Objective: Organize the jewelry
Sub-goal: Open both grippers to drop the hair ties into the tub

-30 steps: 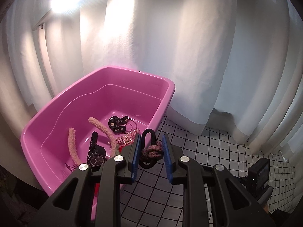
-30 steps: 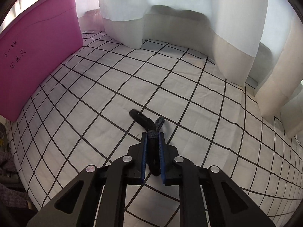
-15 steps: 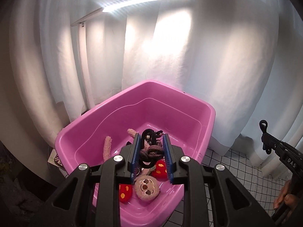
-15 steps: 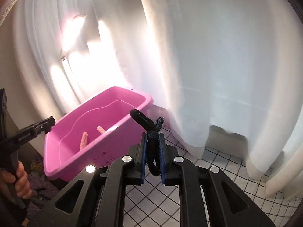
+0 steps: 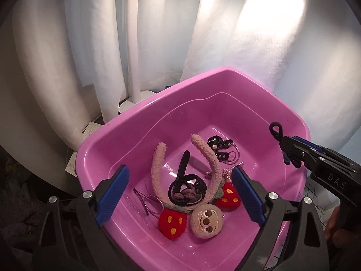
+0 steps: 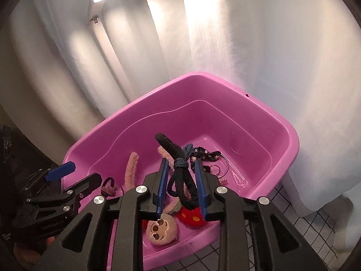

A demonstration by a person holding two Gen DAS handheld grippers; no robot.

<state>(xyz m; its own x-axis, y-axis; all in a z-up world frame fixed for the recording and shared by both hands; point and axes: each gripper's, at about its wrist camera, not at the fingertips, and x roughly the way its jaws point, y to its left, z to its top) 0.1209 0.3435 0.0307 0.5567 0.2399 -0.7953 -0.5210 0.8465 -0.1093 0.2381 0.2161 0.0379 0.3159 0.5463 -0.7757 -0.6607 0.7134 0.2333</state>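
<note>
A pink tub (image 5: 140, 113) (image 6: 225, 85) holds a fuzzy pink headband (image 5: 158, 171), a black watch (image 5: 182, 167), a plush sloth face with red strawberries (image 5: 205, 221) (image 6: 161, 229), rings and a lanyard (image 5: 216, 142). A mauve knotted hair tie (image 5: 185, 194) (image 6: 108, 188) lies on a black ring in the tub. My left gripper (image 5: 180, 192) (image 6: 74, 176) is open and empty above it. My right gripper (image 6: 181, 180) (image 5: 284, 149) hovers over the tub with a black and blue knotted hair tie (image 6: 180, 169) between its slightly parted jaws.
White curtains (image 5: 158, 33) hang behind the tub. A white lamp post and base (image 5: 133, 67) stand at the back left. A white cloth with a black grid (image 6: 304, 237) lies to the right of the tub.
My left gripper has opened and the mauve hair tie has dropped into the tub. My right gripper has moved over the tub with its hair tie, and its jaws stand wider.
</note>
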